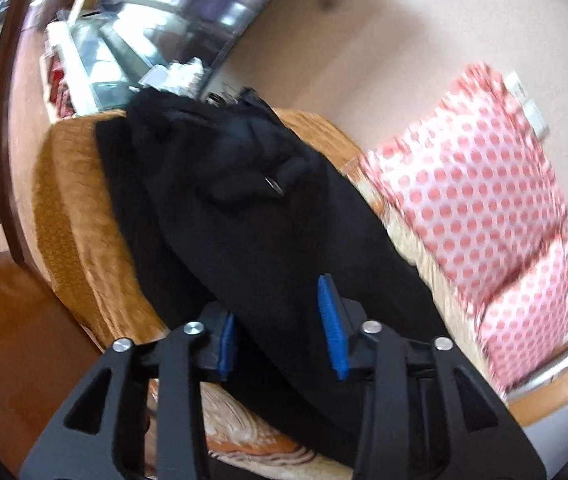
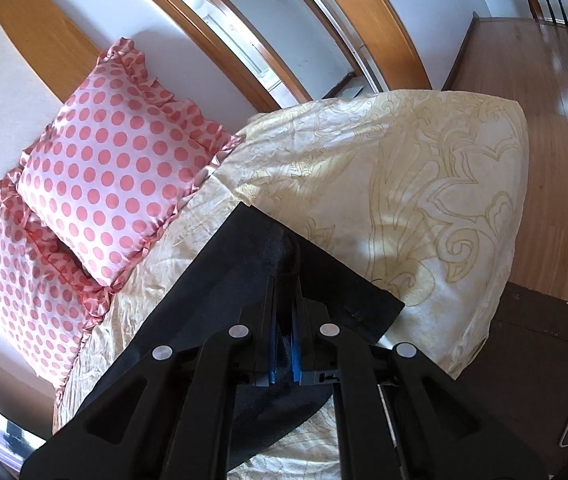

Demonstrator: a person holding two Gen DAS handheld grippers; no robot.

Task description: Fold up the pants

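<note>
Your left hand-held gripper [image 1: 284,328] was spread wide, its blue pads [image 1: 333,328] standing on either side of the black pants [image 1: 252,216] without pressing them. The pants lay lengthwise on the bed [image 1: 72,208], stretching from just under those pads away toward the far end, where the fabric bunched into folds and a small metal ring [image 1: 274,185] showed. To the right of the pants in that view sat the pink polka-dot pillows [image 1: 476,184], though the whole left view was blurred. Your right hand-held gripper [image 2: 284,304] was pressed together, pinching a flat edge of the black pants [image 2: 244,248] between its blue pads [image 2: 295,354], with the cloth puckered just ahead of the tips. That part of the pants lay on the cream patterned bedspread [image 2: 424,168], with the two polka-dot pillows [image 2: 112,168] to the far left against the wall. A wooden floor [image 2: 556,128] ran along the right side of the bed.
</note>
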